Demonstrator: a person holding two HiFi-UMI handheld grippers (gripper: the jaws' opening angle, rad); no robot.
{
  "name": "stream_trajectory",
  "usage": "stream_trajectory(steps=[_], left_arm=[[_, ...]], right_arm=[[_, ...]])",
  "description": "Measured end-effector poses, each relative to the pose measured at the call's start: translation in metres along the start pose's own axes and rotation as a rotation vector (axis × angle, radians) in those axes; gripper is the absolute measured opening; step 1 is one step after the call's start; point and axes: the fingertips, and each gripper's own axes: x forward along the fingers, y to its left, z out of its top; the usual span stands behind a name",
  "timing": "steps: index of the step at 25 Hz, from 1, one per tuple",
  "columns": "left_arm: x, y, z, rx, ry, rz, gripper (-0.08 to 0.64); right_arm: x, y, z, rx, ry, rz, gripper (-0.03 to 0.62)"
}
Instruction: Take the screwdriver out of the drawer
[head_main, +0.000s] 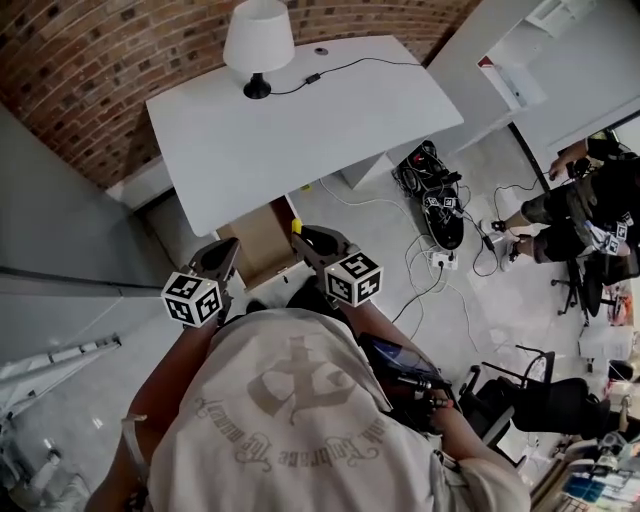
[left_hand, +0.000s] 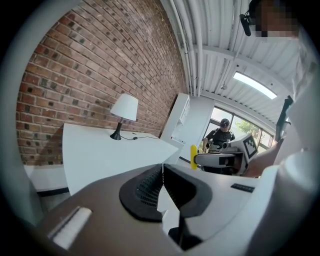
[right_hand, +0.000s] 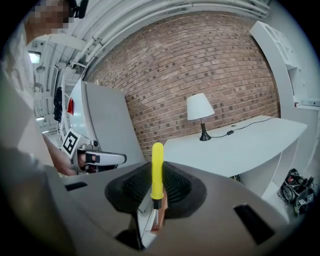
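Right gripper holds the screwdriver between its closed jaws, yellow handle standing upright, in the air before the white worktop. Left gripper beside it has its jaws together, with nothing inside.

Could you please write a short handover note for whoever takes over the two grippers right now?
Left gripper: shut, empty, level with the right one.
Right gripper: shut on the screwdriver, yellow handle pointing up.
Drawer: looks open under the desk edge, just ahead of both grippers.
Done: the screwdriver is out of the drawer.
Left: probably only setting it down; the desk top seems the nearest spot.
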Motion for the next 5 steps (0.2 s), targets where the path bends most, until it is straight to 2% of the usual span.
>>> stream_trajectory(steps=[5], left_arm=[[0.016, -0.013, 0.003, 0.015, -0.003, -0.047, 0.012]], right_arm=[[-0.012, -0.009, 0.004, -0.011, -0.004, -0.03, 0.054]])
